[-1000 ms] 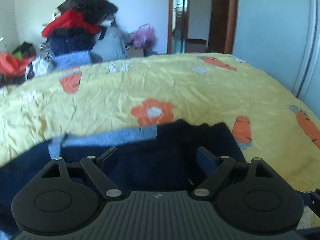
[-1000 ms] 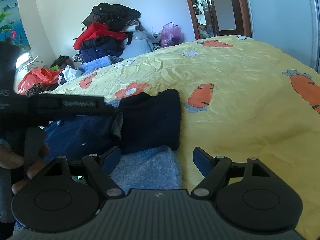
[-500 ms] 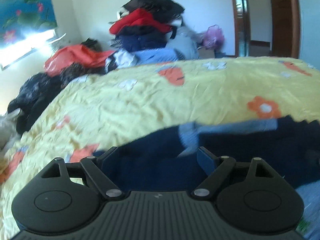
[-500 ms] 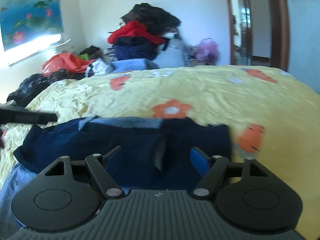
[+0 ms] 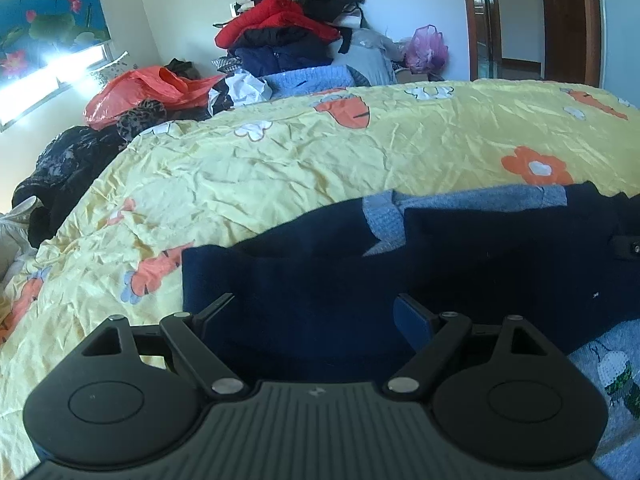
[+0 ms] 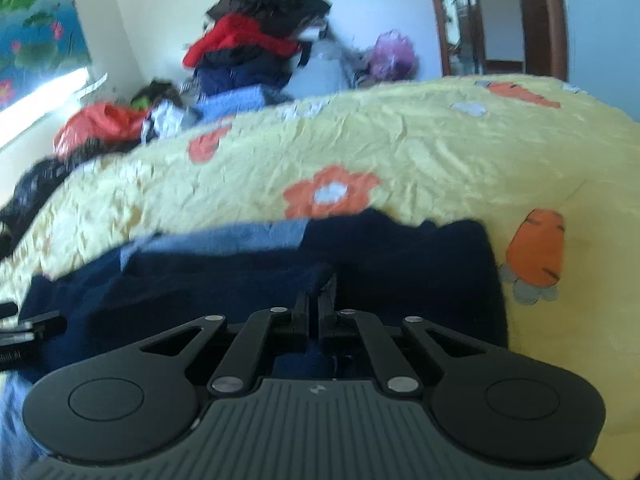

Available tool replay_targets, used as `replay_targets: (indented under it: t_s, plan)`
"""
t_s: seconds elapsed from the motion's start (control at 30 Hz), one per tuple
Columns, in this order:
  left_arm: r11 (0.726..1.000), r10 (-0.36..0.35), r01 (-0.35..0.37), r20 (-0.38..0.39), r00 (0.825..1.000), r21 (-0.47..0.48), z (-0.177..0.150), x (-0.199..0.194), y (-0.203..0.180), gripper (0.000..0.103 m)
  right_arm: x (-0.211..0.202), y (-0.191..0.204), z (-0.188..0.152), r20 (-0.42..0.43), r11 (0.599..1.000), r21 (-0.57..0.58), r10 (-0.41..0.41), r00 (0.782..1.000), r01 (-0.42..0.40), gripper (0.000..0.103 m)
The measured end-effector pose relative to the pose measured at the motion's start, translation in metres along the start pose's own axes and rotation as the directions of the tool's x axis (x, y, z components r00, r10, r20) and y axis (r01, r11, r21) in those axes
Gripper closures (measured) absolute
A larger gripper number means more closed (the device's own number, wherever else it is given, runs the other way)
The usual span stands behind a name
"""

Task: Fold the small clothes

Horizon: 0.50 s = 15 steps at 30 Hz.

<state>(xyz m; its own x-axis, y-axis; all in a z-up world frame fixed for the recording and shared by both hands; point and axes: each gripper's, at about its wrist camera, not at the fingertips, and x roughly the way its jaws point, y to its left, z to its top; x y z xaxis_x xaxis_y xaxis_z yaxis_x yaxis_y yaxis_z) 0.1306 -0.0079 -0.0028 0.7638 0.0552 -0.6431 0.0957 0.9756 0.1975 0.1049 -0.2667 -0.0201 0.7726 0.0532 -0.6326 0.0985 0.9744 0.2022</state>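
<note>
Sweater [image 5: 320, 280], navy, lies on the yellow bedspread [image 5: 320, 168]; right gripper [image 6: 320, 292] has just pinched its fabric, left gripper [image 5: 316, 312] gapes over its left end and should bite before lifting.

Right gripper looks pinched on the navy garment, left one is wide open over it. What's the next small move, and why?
Probably close the left gripper on the navy garment. Its jaws stand open with dark cloth between them, while the right gripper has just been closing and now pinches the same garment. With both ends held, the fold over the yellow bedsheet can start.
</note>
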Motion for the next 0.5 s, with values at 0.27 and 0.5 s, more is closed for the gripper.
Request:
replay_targets:
  t_s: [0.27, 0.5]
  plan:
    - [1.0, -0.015, 0.014, -0.025, 1.0, -0.015, -0.008, 0.0, -0.002, 0.017, -0.03, 0.019, -0.011, 0.058, 0.991, -0.12, -0.052, 0.997, 0.059, 0.045]
    - [0.999, -0.03, 0.029, -0.034, 0.999, -0.026, -0.017, -0.006, -0.005, 0.018, -0.027, 0.011, -0.016, 0.009, 0.994, -0.069, -0.084, 0.996, 0.085, 0.042]
